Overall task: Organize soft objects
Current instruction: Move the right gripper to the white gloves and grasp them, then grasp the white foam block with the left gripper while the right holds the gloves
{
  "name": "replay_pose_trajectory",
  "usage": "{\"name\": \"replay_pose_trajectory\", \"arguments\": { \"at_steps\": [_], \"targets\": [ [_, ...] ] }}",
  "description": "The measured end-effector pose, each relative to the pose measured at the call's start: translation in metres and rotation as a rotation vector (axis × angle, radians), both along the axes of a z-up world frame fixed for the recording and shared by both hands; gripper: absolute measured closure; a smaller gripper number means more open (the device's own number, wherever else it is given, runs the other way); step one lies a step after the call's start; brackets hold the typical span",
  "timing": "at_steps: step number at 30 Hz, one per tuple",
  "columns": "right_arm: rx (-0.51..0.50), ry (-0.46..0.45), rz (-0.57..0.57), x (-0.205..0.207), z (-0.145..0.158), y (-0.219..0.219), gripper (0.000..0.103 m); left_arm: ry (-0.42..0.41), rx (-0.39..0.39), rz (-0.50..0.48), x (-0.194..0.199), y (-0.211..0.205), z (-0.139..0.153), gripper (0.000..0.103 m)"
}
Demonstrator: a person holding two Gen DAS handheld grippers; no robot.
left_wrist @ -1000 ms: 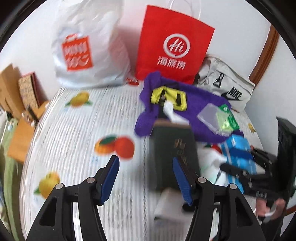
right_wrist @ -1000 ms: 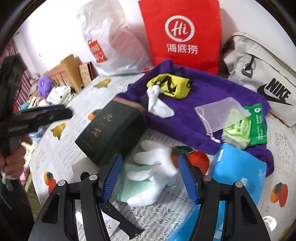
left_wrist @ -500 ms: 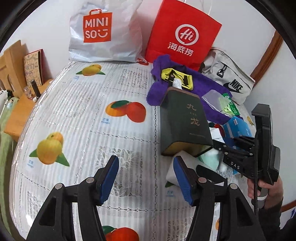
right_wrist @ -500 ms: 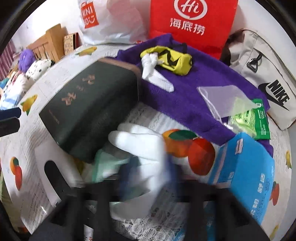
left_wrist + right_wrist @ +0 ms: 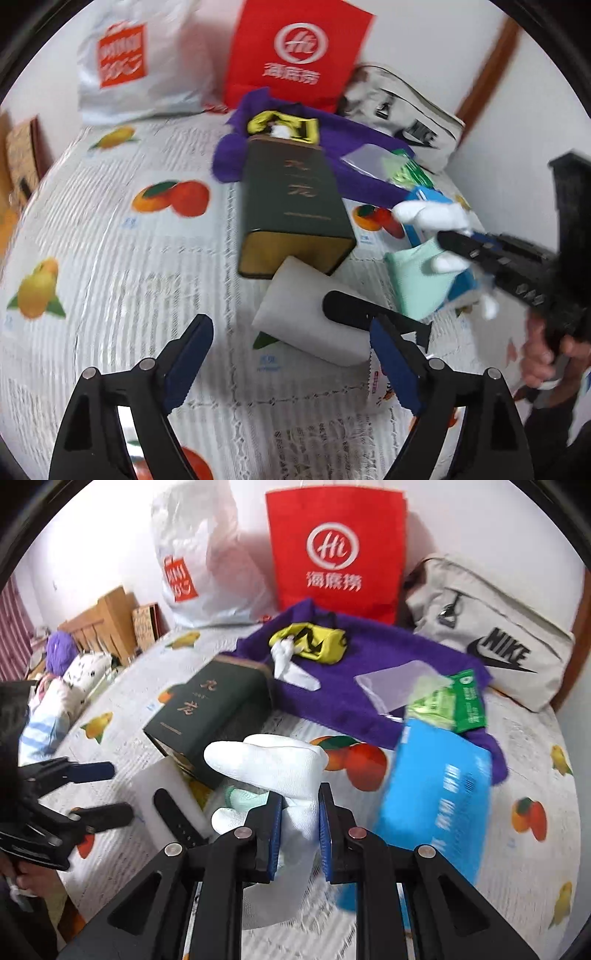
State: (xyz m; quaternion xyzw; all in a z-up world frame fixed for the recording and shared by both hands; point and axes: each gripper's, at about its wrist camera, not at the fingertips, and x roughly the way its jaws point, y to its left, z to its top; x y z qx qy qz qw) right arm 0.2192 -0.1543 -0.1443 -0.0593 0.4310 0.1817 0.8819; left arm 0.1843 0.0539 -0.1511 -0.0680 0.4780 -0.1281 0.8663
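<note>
left tool [image 5: 291,363]: I read the jaws as wide and opening, nothing between the pads, hovering over the tablecloth with the white pouch just ahead at 1 o'clock.
tablecloth [image 5: 110,258]: white, fruit print, covers the bench.
white bag [image 5: 199,557]: orange logo, standing against the wall at 11 o'clock in the right view.
red bag [image 5: 336,550]: upright beside the white bag, at 12 o'clock.
dark green box [image 5: 210,709]: lying flat on the cloth, far end touching the purple towel; near end resting on the white pouch in the left view.
white pouch [image 5: 314,321]: flat on the cloth with a black strap [image 5: 365,314] lying across it.
white glove [image 5: 280,768]: I have it clamped. Cuff is between the right pads, fingers stick out towards 10 o'clock, lifted above the mint cloth.
right tool [image 5: 300,834]: narrow, jaws closing on the white glove, both pads pressing the fabric.
mint cloth [image 5: 417,280]: under the glove, beside the blue pack.
purple towel [image 5: 369,686]: spread in front of the red bag; carries a yellow pouch [image 5: 314,642], a second white glove [image 5: 291,664], a clear bag [image 5: 399,686] and a green packet [image 5: 469,701].
blue pack [image 5: 436,797]: at 3 o'clock of the right tool, blurred.
grey Nike bag [image 5: 491,635]: far right, against the wall.
</note>
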Motion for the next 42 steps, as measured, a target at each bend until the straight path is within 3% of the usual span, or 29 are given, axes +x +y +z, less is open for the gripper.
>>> {"name": "replay_pose_trajectory", "arguments": {
  "at_steps": [4, 8, 13, 22, 26, 37, 42],
  "targets": [
    [0.027, -0.039, -0.04, -0.017, 0.013, -0.016, 0.085, -0.015, 0.11, -0.071, 0.003, -0.017, -0.006, 0.015],
    [0.05, -0.058, -0.097, -0.025, 0.018, -0.033, 0.085, -0.004, 0.151, -0.139, -0.001, -0.024, -0.014, 0.015],
    [0.06, -0.074, -0.147, -0.033, 0.022, -0.048, 0.085, -0.005, 0.164, -0.183, -0.011, -0.023, -0.018, 0.015],
    [0.071, -0.058, -0.15, -0.042, 0.017, -0.053, 0.085, -0.007, 0.111, -0.201, -0.002, -0.031, -0.021, 0.015],
    [0.073, -0.052, -0.16, -0.045, 0.014, -0.056, 0.085, -0.005, 0.152, -0.167, 0.004, -0.037, -0.027, 0.015],
    [0.1, 0.02, -0.118, -0.081, 0.0, -0.071, 0.085, -0.047, 0.12, -0.103, -0.007, -0.027, -0.022, 0.023],
    [0.083, 0.063, -0.114, -0.095, -0.021, -0.074, 0.085, -0.091, 0.197, -0.058, -0.024, -0.024, -0.008, 0.023]
  ]
}}
